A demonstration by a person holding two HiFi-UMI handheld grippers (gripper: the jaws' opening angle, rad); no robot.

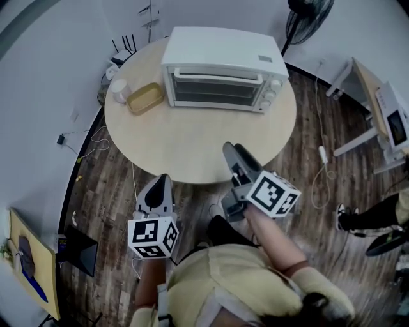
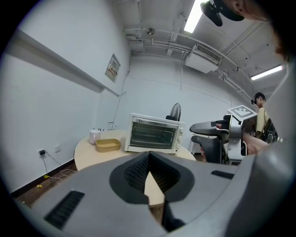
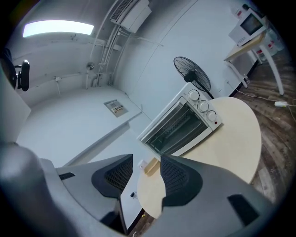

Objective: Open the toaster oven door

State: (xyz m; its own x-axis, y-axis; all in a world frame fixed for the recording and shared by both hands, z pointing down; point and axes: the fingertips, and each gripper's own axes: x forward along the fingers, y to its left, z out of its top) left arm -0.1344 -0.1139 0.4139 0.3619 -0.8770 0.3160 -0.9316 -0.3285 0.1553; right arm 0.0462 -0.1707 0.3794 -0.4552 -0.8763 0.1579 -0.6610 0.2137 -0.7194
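A white toaster oven stands at the far side of the round wooden table, with its glass door shut and the handle along the door's top edge. It also shows as the toaster oven in the left gripper view and, tilted, as the toaster oven in the right gripper view. My left gripper hovers off the table's near edge with its tips together and nothing in them. My right gripper is over the near part of the table, well short of the oven, its jaws wide apart and empty.
A tan tray and a white cup sit left of the oven. A standing fan is behind the table. Cables lie on the wood floor. A side table with a microwave stands at the right.
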